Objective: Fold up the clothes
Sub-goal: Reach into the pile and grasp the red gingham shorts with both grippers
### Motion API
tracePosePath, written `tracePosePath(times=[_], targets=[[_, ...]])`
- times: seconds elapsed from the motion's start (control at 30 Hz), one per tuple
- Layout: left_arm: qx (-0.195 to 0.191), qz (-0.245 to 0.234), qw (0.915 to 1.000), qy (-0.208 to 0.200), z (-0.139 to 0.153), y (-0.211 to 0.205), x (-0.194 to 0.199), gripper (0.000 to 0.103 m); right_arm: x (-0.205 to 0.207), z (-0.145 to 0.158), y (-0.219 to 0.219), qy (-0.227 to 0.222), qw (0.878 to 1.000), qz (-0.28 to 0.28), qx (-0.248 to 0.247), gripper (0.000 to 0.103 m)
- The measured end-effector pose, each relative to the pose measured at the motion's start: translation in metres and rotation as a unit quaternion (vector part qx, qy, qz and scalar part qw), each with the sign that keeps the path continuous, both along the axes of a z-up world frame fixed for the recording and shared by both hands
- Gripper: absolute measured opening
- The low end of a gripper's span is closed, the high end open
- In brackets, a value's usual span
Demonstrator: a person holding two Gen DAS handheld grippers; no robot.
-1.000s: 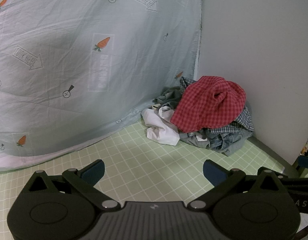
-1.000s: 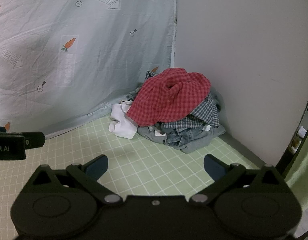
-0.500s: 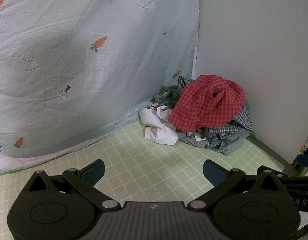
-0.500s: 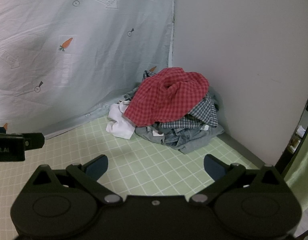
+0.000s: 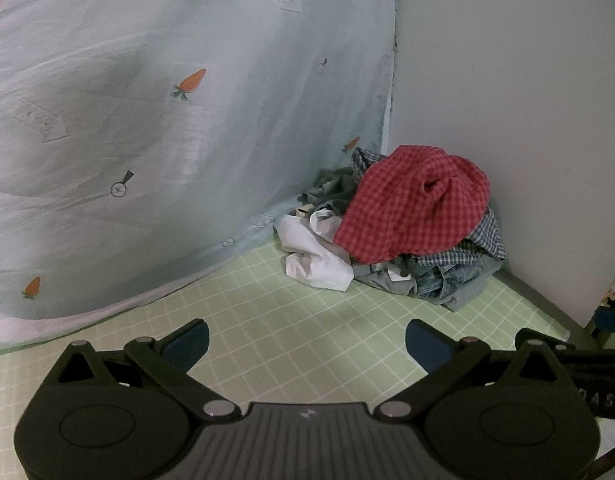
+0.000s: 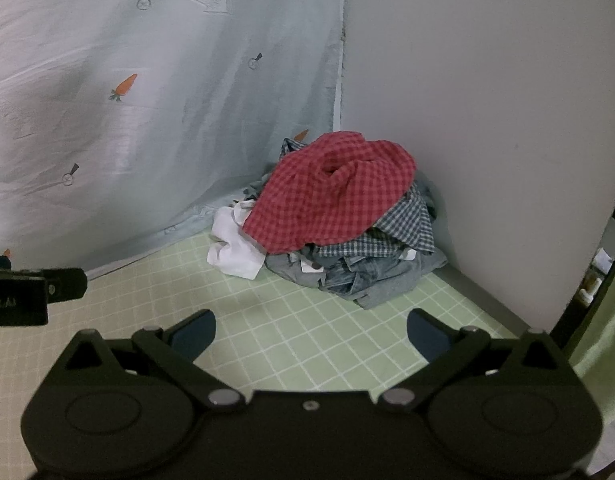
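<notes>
A heap of clothes sits in the far corner of a green checked surface (image 5: 267,320). On top lies a red checked garment (image 5: 411,204) (image 6: 331,196). Under it are a blue-and-white checked shirt (image 6: 407,224), crumpled denim (image 5: 443,276) (image 6: 367,276) and a white garment (image 5: 315,256) (image 6: 235,248) at the heap's left. My left gripper (image 5: 306,346) stands open well short of the heap, nothing between its fingers. My right gripper (image 6: 311,334) is open too, also empty and short of the heap. The left tool's body (image 6: 31,292) shows at the left edge of the right wrist view.
A pale blue sheet with carrot prints (image 5: 167,100) (image 6: 147,100) hangs along the back left. A plain white wall (image 5: 507,100) (image 6: 487,120) closes the right side. The surface's right edge (image 6: 491,304) runs along the wall, with a dark gap beyond.
Both views have shifted slightly, and the heap sits a little further left and lower in the frames. Both grippers stay open and the clothes have not moved.
</notes>
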State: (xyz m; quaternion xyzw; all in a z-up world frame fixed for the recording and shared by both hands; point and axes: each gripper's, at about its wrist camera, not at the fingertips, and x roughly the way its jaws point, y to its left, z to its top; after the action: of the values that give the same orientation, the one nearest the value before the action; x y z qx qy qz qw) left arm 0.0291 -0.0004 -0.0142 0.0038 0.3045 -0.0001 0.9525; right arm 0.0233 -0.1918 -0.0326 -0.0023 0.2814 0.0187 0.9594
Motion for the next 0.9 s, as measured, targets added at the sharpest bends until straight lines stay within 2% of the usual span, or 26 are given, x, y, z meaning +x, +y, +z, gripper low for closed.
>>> tracePosePath(times=[0.27,0.53,0.63,0.9], targets=[[-0.007,0.015,0.9998,0.011,-0.004,-0.007,0.024,0.103,0.032,-0.004,-0.013,0.000,1.000,0.001,0.009,0.103],[-0.018,0.021,0.9994,0.020,-0.010,-0.021,0.069,0.103,0.087,-0.012,-0.035,-0.003,1.000,0.000,0.017,0.103],[-0.027,0.020,0.9992,0.022,-0.013,-0.027,0.091,0.103,0.116,-0.012,-0.044,-0.008,1.000,-0.009,0.018,0.103],[-0.064,0.032,0.9971,0.028,-0.022,-0.030,0.190,0.102,0.225,-0.001,-0.059,-0.044,0.998,-0.041,0.004,0.103]])
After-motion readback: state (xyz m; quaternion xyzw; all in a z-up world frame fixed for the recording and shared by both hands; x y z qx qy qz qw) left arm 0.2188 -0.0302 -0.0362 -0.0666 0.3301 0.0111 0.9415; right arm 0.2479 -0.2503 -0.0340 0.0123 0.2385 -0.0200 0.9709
